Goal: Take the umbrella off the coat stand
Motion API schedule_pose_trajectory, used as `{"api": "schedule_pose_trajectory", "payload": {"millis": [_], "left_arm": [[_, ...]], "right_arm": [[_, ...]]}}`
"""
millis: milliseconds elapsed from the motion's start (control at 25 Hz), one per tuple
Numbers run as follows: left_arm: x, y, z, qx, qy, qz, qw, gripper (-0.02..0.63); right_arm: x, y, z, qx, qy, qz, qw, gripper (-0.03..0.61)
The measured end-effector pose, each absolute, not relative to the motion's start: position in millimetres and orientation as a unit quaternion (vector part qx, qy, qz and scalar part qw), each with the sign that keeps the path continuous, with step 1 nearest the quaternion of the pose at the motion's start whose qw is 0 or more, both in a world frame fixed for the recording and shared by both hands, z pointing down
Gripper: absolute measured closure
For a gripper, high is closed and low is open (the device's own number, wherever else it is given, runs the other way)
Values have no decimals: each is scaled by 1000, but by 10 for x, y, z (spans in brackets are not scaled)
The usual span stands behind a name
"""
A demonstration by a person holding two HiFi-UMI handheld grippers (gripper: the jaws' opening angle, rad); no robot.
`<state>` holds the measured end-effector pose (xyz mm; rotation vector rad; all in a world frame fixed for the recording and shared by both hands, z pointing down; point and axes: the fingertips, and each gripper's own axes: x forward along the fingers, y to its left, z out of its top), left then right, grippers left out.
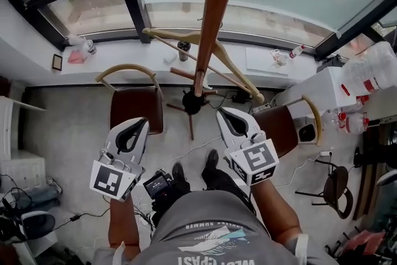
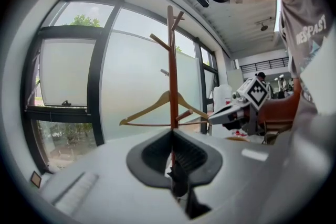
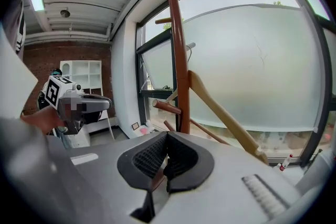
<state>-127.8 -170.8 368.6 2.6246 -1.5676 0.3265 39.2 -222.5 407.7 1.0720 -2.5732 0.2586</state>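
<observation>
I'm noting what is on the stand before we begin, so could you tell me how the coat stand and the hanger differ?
The coat stand is dark reddish-brown; the hanger is pale wood. The coat stand rises upright as a thick pole with short pegs; the hanger hangs on it, a slim triangle with sloping arms. Both look wooden.

**Only the shirt carries words**

The person's grey T-shirt (image 1: 205,236) bears the only readable text; in the head view, at 6 o'clock, its white capitals stand upside down: a small line with "SUMMER", and a larger line that looks like "WEST COAST", cut by the picture's edge; in the left gripper view, at 2 o'clock, it shows "WES…AST", the middle lost in a fold; the cubes on the left gripper (image 1: 140,123) and the right gripper (image 1: 222,112) carry only black-and-white square code patterns.
</observation>
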Motion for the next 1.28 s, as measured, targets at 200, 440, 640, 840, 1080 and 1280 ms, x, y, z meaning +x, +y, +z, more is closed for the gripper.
{"api": "schedule_pose_trajectory", "payload": {"millis": [200, 440, 640, 840, 1080, 1280], "left_arm": [[-1425, -1731, 3838, 850, -515, 100, 49, 612], [-1535, -1786, 3921, 843, -527, 94, 48, 612], [-1640, -1741, 4099, 835, -535, 107, 70, 612], [-1685, -1708, 4179, 834, -539, 84, 76, 612], [-1786, -1645, 4263, 827, -551, 78, 77, 612], [-1851, -1575, 4336, 821, -560, 76, 82, 612]], "right_arm": [[203, -2412, 4288, 370, -904, 98, 189, 575], [86, -2669, 4497, 378, -901, 98, 192, 574], [18, -2809, 4725, 380, -895, 108, 208, 546], [-64, -2889, 4905, 380, -892, 112, 219, 521], [-148, -2979, 5082, 386, -886, 113, 229, 477], [-211, -3025, 5242, 392, -882, 116, 235, 428]]}}
